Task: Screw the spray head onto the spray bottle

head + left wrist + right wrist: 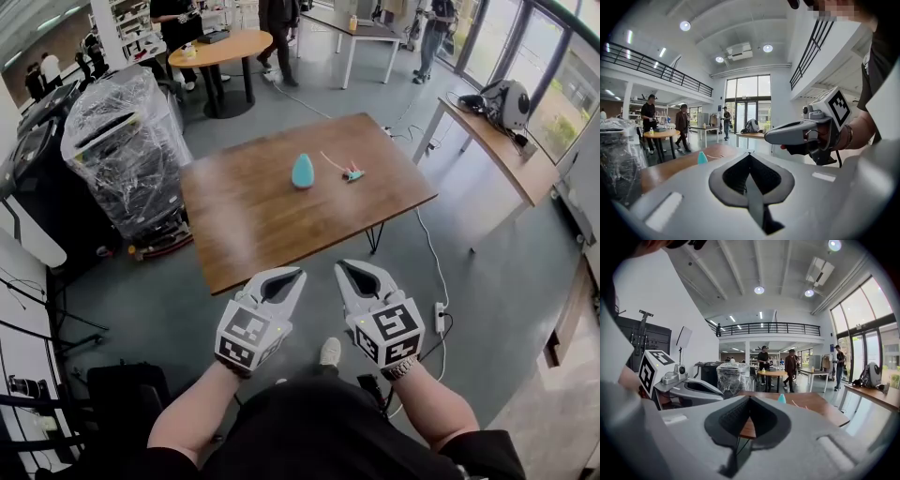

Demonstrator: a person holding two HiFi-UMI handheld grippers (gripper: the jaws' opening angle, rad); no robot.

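Both grippers are held side by side in front of the person, over the grey floor, short of the near edge of the wooden table (246, 225). The left gripper (286, 279) is seen with its jaws pressed together and nothing between them; in its own view only the dark pad lining shows around the closed seam. The right gripper (353, 274) is likewise closed tip to tip and empty, and through the hollow behind its tips only the table edge is seen. Neither gripper is touching the table or anything on it. The teal spray bottle (302, 171) is standing upright towards the far side of the tabletop, well apart from both grippers, with no head fitted. The spray head (353, 174) is lying on the table just right of the bottle and apart from it, its thin dip tube stretched along the wood towards the far edge. A plastic-wrapped cart (127, 141) is noted off the table's left end. A round table (221, 47) with people standing by it is seen in the background. A white power strip (438, 318) is lying on the floor by the right gripper.
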